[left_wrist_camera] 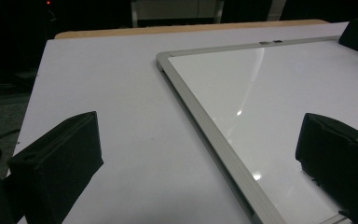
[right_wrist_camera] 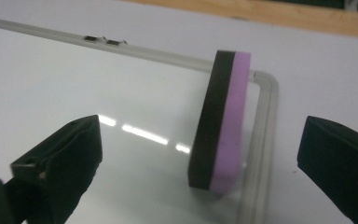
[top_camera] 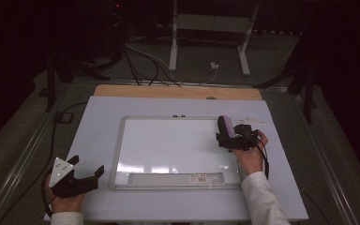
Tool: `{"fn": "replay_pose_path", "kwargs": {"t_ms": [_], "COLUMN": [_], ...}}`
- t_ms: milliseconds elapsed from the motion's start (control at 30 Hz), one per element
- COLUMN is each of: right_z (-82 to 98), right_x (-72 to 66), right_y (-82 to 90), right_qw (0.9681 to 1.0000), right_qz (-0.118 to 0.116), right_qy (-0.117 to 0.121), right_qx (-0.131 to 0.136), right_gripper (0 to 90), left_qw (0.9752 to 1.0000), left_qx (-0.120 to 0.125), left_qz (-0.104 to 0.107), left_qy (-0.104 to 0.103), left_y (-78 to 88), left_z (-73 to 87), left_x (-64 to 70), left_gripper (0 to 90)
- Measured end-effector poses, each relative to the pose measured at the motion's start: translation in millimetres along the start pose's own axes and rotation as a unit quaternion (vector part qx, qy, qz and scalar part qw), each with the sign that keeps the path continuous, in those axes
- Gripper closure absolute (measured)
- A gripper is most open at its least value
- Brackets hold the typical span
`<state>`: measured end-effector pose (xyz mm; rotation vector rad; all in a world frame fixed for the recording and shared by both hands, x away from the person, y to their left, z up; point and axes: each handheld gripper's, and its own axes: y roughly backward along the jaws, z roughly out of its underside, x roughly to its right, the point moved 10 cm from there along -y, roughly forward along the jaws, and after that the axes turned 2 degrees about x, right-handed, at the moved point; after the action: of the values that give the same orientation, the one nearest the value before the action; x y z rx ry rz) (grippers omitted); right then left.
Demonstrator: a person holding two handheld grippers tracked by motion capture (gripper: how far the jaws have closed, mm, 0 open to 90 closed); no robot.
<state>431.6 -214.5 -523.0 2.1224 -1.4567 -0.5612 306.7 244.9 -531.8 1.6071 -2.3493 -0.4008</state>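
A: What is being seen on the tabletop (top_camera: 93, 140)?

B: A whiteboard (top_camera: 173, 145) is lying flat on a pale sheet, with bare wood showing along the far edge. Ceiling light is being reflected in streaks off its glossy face. A tray (top_camera: 176, 178) with a small label is running along its near frame.

A: And the eraser (top_camera: 226, 128)?

B: It is standing on edge at the board's far right corner, black felt on one side, purple on the other. It is being seen between the jaws of the right tongs (right_wrist_camera: 200, 163), untouched by either; those jaws are spread wide, released.

A: The left tongs (top_camera: 87, 167)?

B: They are being held open over the near left of the sheet, gripping nothing, just beside the board's frame.

A: And the room?

B: It is being kept dark. Cables (top_camera: 140, 63) are trailing over grey floor beyond the tabletop, near a white stand (top_camera: 211, 33).
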Motion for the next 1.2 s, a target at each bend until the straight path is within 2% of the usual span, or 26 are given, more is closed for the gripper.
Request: {"fn": "replay_pose_path", "kwargs": {"t_ms": [133,233,267,333,500,667,900,1067,1200], "right_z": [-0.6,2.3,5.1,11.7,34.4,53.6,64.6,73.3,71.3], "right_x": [3.9,4.5,5.8,5.8,9.1,9.3,11.6,17.1,18.2], "right_y": [21.0,37.9,43.0,53.1,69.9,81.3,97.7,102.3,106.2], "right_qw": [0.9985,0.9934,0.9922,0.9892,0.9872,0.9851,0.981,0.9811,0.9794], "right_qz": [-0.02,-0.039,-0.038,-0.053,-0.068,-0.075,-0.079,-0.073,-0.07], "right_qy": [0.028,0.056,0.062,0.066,0.053,0.057,0.05,0.047,0.051], "right_qx": [0.042,0.093,0.101,0.12,0.134,0.144,0.17,0.173,0.182], "right_gripper": [0.2,0.2,0.2,0.2,0.2,0.2,0.2,0.2,0.2], "left_qw": [1.0,0.9999,0.9999,0.9998,0.9994,0.999,0.9986,0.9983,0.9984], "left_qx": [0.004,0.012,0.014,0.019,0.032,0.043,0.048,0.053,0.051], "left_qz": [0.001,0.004,0.005,0.007,0.01,0.013,0.021,0.023,0.021], "left_qy": [0.0,0.003,0.003,0.003,0.004,0.003,0.007,0.009,0.01], "left_y": [0.9,2.4,3.0,3.8,6.7,8.8,10.5,13.5,13.4], "left_z": [-2.3,-5.8,-6.9,-9.0,-15.1,-19.1,-20.2,-20.7,-19.4], "left_x": [1.0,2.2,2.4,3.2,5.6,7.8,9.6,9.3,8.3], "left_gripper": [1.2,1.2,1.2,1.2,1.2,1.2,1.1,1.1,1.1]}}
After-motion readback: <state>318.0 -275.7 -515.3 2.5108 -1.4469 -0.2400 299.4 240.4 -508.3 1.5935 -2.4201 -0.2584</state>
